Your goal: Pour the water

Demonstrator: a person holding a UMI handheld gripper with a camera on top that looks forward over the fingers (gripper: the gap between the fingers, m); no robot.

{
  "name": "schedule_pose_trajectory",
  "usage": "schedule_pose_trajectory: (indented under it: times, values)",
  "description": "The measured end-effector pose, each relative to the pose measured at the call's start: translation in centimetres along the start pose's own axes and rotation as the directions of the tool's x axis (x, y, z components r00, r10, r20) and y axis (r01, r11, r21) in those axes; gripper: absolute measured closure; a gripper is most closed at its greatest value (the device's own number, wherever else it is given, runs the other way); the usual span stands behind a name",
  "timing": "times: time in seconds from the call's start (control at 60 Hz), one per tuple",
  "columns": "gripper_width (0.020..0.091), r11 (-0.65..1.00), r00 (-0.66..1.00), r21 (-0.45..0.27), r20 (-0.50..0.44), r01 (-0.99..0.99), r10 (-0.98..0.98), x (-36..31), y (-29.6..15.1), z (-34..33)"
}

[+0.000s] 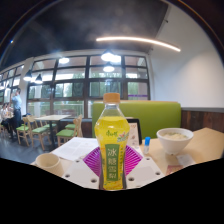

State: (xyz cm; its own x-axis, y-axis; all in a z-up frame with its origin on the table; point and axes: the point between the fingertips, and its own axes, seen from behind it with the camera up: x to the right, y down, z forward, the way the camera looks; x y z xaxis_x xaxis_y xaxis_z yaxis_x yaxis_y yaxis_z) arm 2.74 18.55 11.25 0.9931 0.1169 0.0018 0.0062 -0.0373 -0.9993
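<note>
Tongs (112, 163) hold a bottle (112, 140) of yellow drink upright, both pink pads pressed to its lower body at the label, so the grip looks closed on it. The bottle has an orange cap, which appears still on, and stands just above the pale counter (205, 145); whether it rests there or is lifted I cannot tell. Being nearly full, it is likely fairly heavy, and its thin plastic wall probably yields under pressure and may slip, so a firm hold at the labelled waist seems wise. Beyond it to the right sits a white bowl (175, 139), a likely place to pour, and to the left lies a paper sheet (72, 148). Behind are a green bench (152, 117), windows (75, 85) and ceiling lights (138, 42).
</note>
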Motion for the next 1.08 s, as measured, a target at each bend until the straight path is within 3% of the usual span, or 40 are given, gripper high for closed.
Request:
schedule_pose_trajectory:
  times: [0.083, 0.117, 0.25, 0.283, 0.333, 0.383, 0.433, 0.5, 0.567, 0.667, 0.833, 1.083]
  values:
    - [0.0829, 0.999, 0.999, -0.048, 0.033, -0.014, 0.015, -0.4, 2.0, 0.1]
    - [0.0844, 1.0, 0.999, -0.014, 0.04, -0.002, 0.003, -1.1, 2.2, 0.8]
    - [0.0842, 1.0, 0.999, -0.011, 0.031, -0.008, 0.009, -0.2, 1.8, 0.7]
    - [0.0815, 1.0, 0.999, -0.011, 0.031, -0.013, 0.013, -0.1, 1.8, 0.5]
    - [0.075, 1.0, 1.0, -0.008, 0.028, -0.011, 0.011, -0.2, 2.0, 0.1]
    - [0.0624, 1.0, 1.0, -0.009, 0.023, -0.008, 0.008, -0.1, 1.9, 0.0]
    - [0.0549, 0.999, 1.0, -0.053, 0.001, 0.005, -0.005, 0.2, 2.3, -0.2]
    - [0.0242, 0.994, 1.0, -0.106, -0.029, 0.007, -0.01, 0.9, 2.8, -1.4]
    - [0.0295, 0.996, 0.999, -0.089, -0.036, -0.012, 0.008, 0.5, 1.5, -3.7]
    - [0.0282, 0.996, 1.0, -0.084, -0.001, -0.024, 0.024, -1.8, -0.5, -8.7]
    - [0.0277, 0.996, 0.996, -0.088, -0.085, -0.016, 0.008, -3.3, -2.9, -18.4]
    - [0.0274, 0.992, 0.998, -0.117, 0.041, -0.05, 0.055, -10.2, -1.5, -30.0]
